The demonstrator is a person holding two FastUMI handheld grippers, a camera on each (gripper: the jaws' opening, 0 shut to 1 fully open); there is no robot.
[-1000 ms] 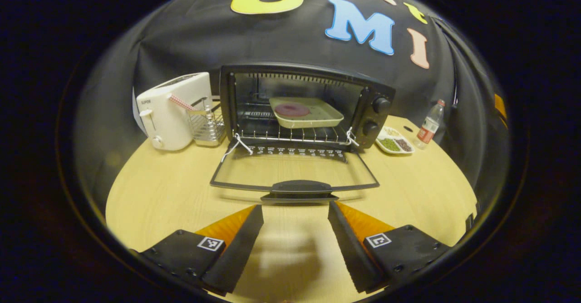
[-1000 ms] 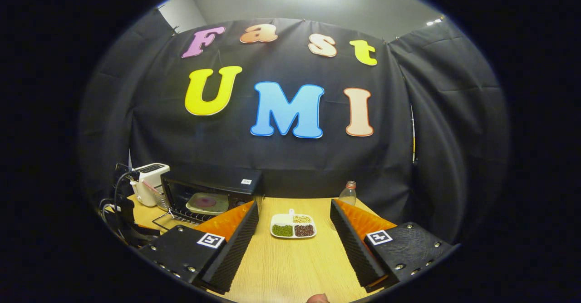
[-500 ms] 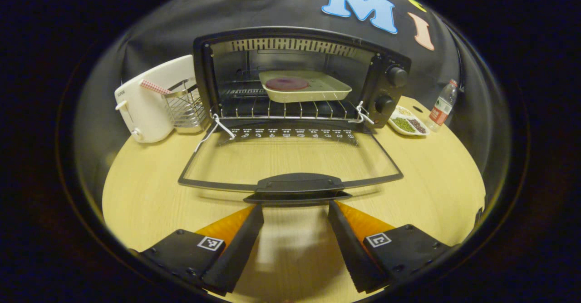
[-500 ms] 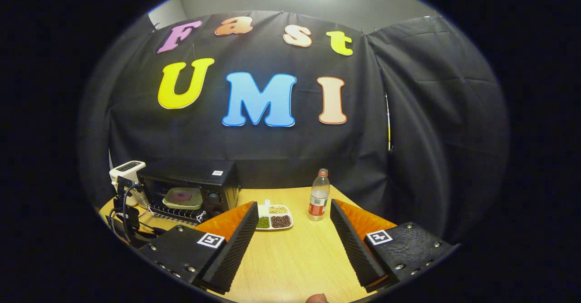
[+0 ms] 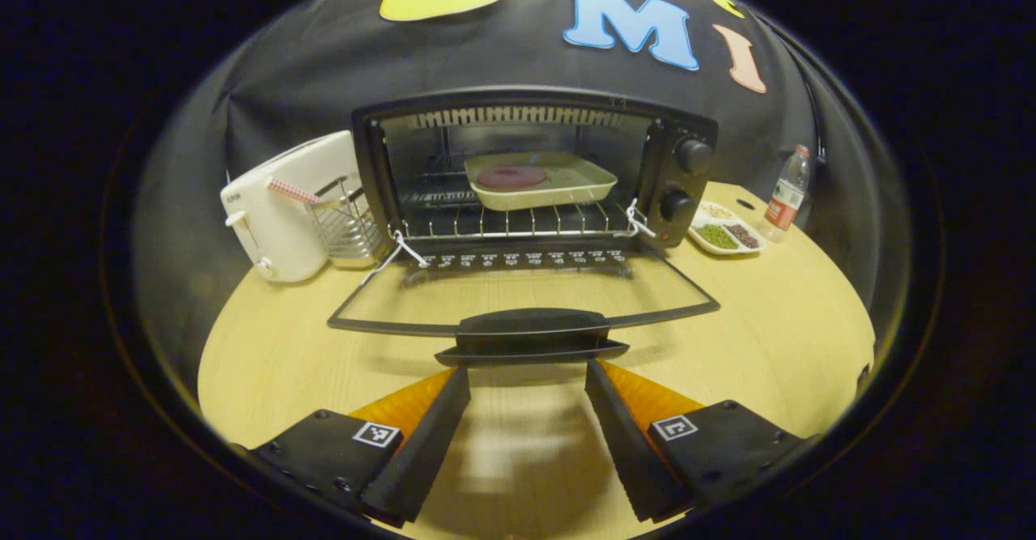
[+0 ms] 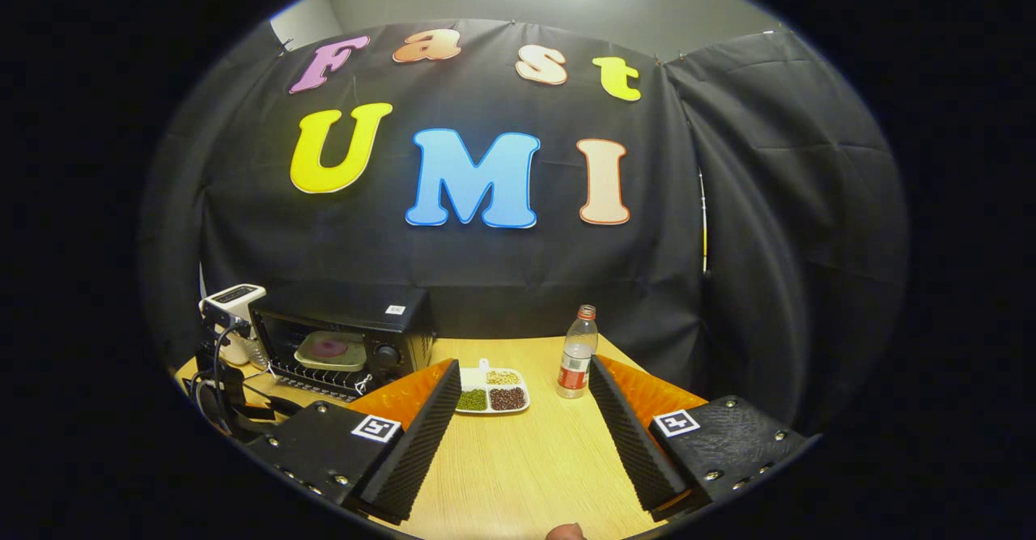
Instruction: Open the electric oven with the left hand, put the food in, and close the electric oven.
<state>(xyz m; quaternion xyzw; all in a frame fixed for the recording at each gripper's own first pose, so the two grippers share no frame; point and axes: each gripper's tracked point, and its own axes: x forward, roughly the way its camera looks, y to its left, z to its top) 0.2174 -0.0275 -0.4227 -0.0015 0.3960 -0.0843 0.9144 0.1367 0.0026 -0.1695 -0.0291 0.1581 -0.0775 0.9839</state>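
Note:
The black electric oven [image 5: 684, 131] stands open at the back of the table, its glass door [image 5: 518, 293] folded down flat. On the rack inside sits a cream tray [image 5: 541, 177] with a round dark-red piece of food [image 5: 511, 176]. My left gripper [image 5: 526, 374] is open, its fingertips just short of the door handle [image 5: 530, 331] and touching nothing. In the right gripper view the oven [image 6: 344, 338] is far off at the left, the tray [image 6: 328, 350] visible inside. My right gripper [image 6: 522, 382] hangs open over the table, holding nothing.
A white toaster [image 5: 279, 208] and a wire rack [image 5: 348, 220] stand left of the oven. Right of the oven lie a divided dish of beans [image 5: 724, 232] and a plastic bottle [image 5: 783, 196]. The left gripper's body and cable [image 6: 222, 382] show in the right gripper view.
My left gripper came forward to the door handle, then tilted up slightly. The right gripper swung to the right, bringing the bottle and dish between its fingers.

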